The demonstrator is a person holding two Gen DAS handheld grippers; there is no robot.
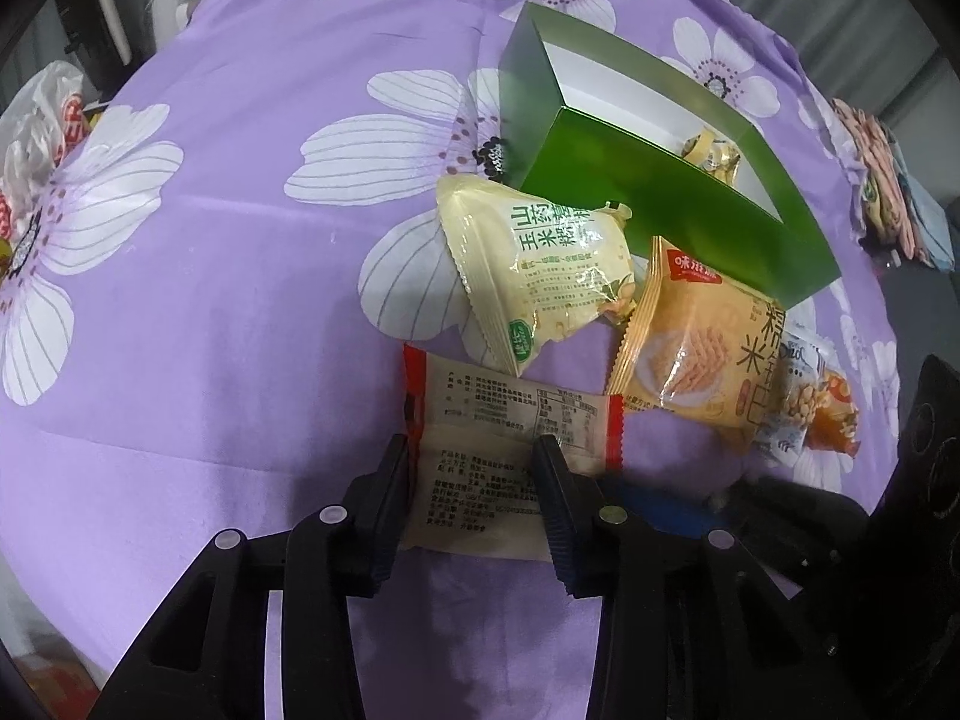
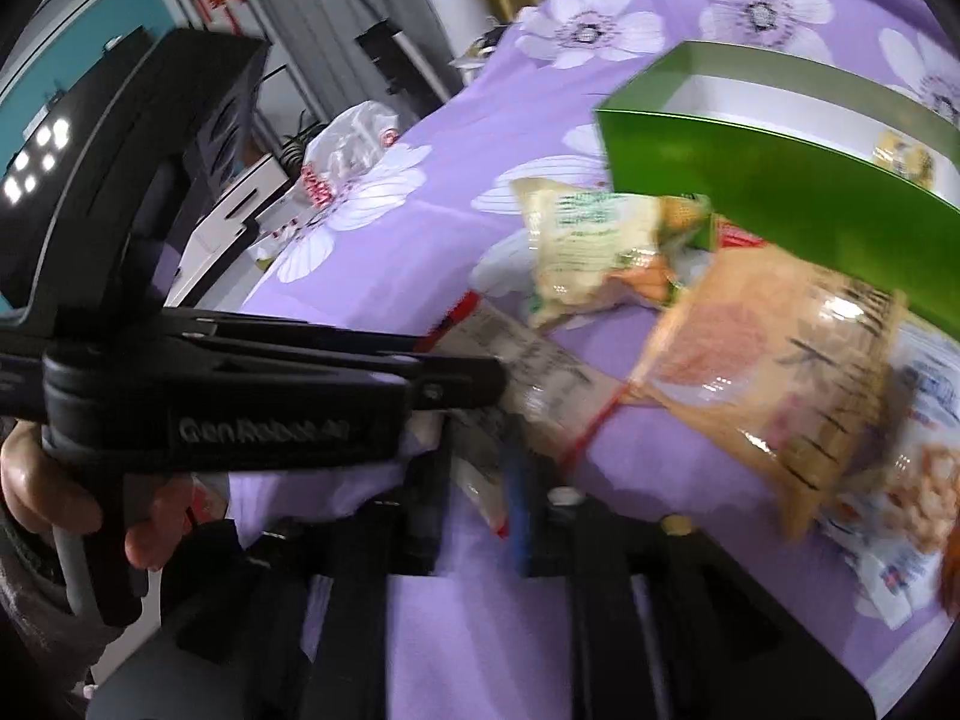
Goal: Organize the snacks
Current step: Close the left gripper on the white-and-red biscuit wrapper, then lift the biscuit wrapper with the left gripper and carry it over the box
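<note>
My left gripper (image 1: 471, 462) is shut on a beige packet with red ends (image 1: 480, 414) that lies printed side up on the purple cloth. Behind it lie a pale yellow packet (image 1: 540, 264), an orange packet (image 1: 690, 354) and a white-and-blue peanut packet (image 1: 810, 402). The open green box (image 1: 660, 204) stands behind them with one small yellow snack (image 1: 711, 153) inside. In the blurred right wrist view, my right gripper (image 2: 486, 480) stands open around the near end of the beige packet (image 2: 528, 366), just below the left gripper (image 2: 498, 378).
A purple flowered cloth (image 1: 210, 300) covers the surface. A white plastic bag (image 1: 42, 120) lies at its left edge and folded cloths (image 1: 888, 198) at the right. A hand (image 2: 36, 480) holds the left gripper's handle. Cabinets (image 2: 228, 210) stand beyond the cloth's left side.
</note>
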